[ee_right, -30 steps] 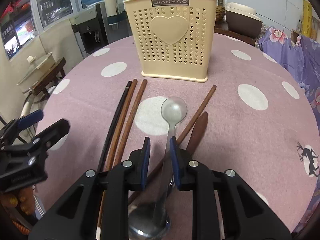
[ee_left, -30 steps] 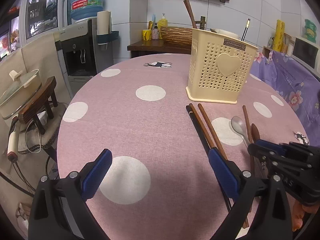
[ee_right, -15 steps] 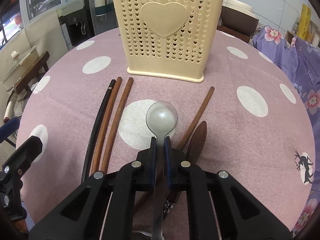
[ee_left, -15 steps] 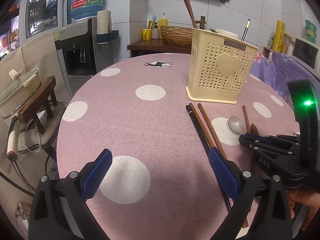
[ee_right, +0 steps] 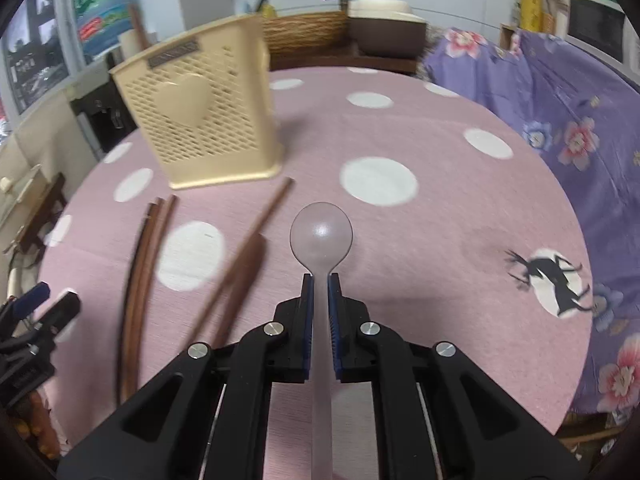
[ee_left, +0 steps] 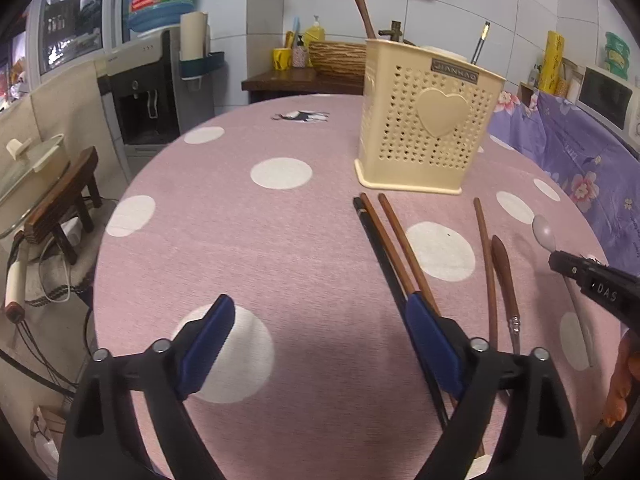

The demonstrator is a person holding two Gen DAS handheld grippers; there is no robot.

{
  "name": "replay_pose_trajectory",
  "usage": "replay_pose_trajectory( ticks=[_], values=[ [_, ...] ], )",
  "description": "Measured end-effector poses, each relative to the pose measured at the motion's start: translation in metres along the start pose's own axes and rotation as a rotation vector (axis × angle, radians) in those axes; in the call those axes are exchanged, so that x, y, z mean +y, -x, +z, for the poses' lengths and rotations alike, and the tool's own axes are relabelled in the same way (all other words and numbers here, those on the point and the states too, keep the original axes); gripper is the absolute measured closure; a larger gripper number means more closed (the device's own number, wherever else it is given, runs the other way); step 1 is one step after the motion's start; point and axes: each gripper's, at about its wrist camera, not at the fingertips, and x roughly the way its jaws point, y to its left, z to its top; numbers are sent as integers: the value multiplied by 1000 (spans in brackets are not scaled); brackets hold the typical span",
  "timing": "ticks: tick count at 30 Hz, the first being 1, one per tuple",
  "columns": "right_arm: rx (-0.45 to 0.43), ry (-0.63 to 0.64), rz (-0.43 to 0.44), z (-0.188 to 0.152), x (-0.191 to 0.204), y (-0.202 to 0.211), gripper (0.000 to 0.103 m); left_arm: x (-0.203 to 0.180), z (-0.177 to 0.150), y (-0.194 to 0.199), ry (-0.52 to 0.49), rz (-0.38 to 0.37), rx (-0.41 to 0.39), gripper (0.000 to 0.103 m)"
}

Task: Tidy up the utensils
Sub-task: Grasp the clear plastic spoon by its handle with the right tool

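a: where's the spoon (ee_right: 321, 236) rn?

b: in the right gripper (ee_right: 320, 292). the jaws are pinched tight on its thin neck, just under the bowl. it looks lifted off the pink table (ee_right: 440, 216), bowl pointing ahead.

a: and the left gripper (ee_left: 316, 344)?

b: wide apart, holding nothing. it hangs low over the table by the near ends of the chopsticks (ee_left: 394, 248).

a: how will the spoon feel?

b: my guess: light, hard, shiny metal, so kinda slippy. it won't bend or break. the neck is a good spot, but the long handle sticks out back, so it could spin if the pinch goes soft.

a: what does each cam show that the other can't?

b: right cam shows the pinch up close, pads on both sides of the neck. it's blurry tho, esp the basket (ee_right: 204, 112). left cam is sharp. it shows the basket (ee_left: 428, 120) standing up w/ sticks already in it, plus the brown-handled tool (ee_left: 505, 276) on the table by a lone chopstick. there the spoon (ee_left: 544, 232) is only a small bit at the edge.
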Motion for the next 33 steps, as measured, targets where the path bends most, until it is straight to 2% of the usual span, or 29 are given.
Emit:
replay_pose_trajectory(
  ticks=[7, 12, 16, 19, 23, 29, 33],
  values=[
    [17, -29, -10, -14, -11, -11, 95, -19, -3, -13, -35, -39, 60, 45],
    [-4, -8, -24, -18, -9, -9, 93, -28, -4, -19, -60, -31, 68, 48],
    [-11, -13, -24, -18, -9, -8, 82, -34, -7, -25, -78, -23, 83, 49],
    [-21, -17, -25, -18, -11, -5, 81, -35, -10, -25, -92, -19, 82, 51],
    [-32, -38, -17, -17, -18, 2, 73, -29, -9, -22, -110, 10, 83, 52],
    [-22, -64, 14, -17, -27, 7, 68, 0, -3, -16, -21, -28, 95, 52],
    [-3, -51, 34, -15, -24, 5, 68, 6, 10, -18, 1, -6, 84, 51]
  ],
)
